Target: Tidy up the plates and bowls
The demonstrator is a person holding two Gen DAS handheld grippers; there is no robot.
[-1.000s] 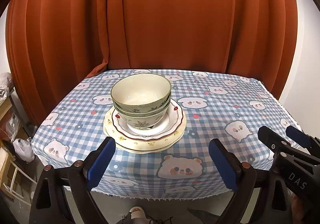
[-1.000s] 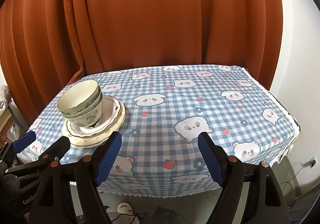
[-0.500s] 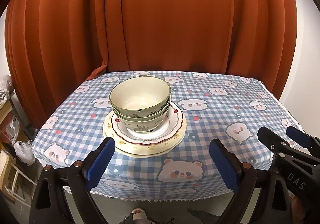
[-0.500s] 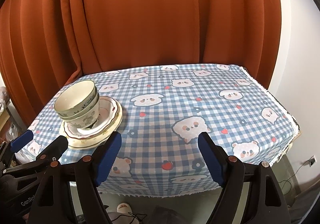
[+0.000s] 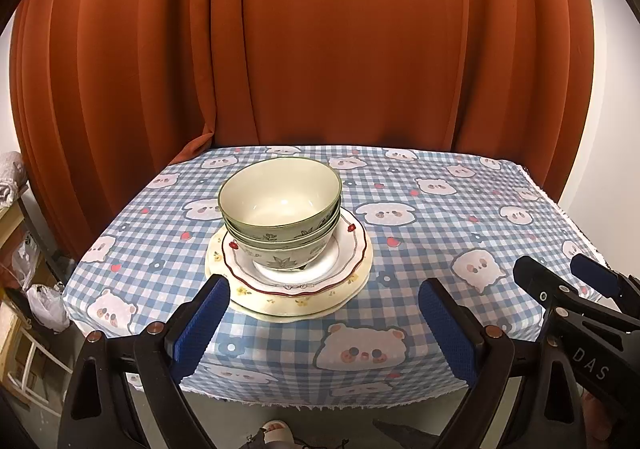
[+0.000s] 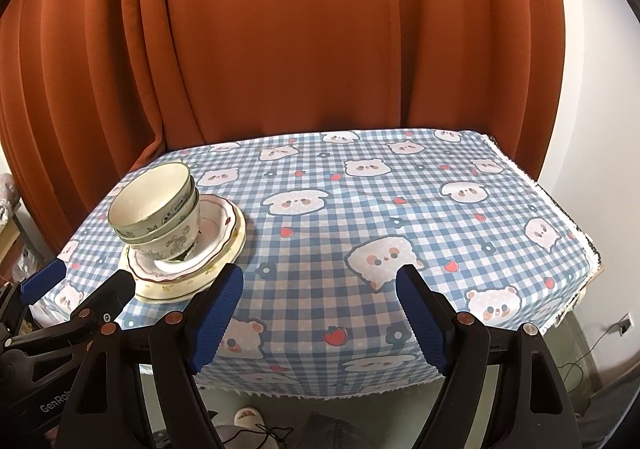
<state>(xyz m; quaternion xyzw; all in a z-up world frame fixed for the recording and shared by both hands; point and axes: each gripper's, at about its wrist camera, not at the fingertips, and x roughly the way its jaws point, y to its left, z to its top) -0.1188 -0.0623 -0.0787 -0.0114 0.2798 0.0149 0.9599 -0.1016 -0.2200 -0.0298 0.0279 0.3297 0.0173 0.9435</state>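
At the left of the bench point(image 6: 472, 209), which is covered with a blue checked cloth printed with bears, all the crockery stands in one pile: two bowls point(image 5: 280, 205) nested one inside the other, sitting on a red-rimmed plate point(image 5: 352, 245), which in turn lies on a wider cream plate point(image 5: 288, 307). In the right wrist view the bowls point(image 6: 154, 209) lean a little toward the left, so the nest does not look quite level on the plates. The left tongs point(image 5: 324, 323) hang just short of the near edge of the pile, wide apart and holding nothing. Further right, the cloth is bare across the middle and the far side of the bench, with no other dish to be seen there. The right tongs point(image 6: 320, 313) hover over that bare stretch near the front edge, also wide apart and empty. Judging from this, the gathering looks done, since every dish in sight is already stacked; what may remain is at most straightening the tilted bowls.
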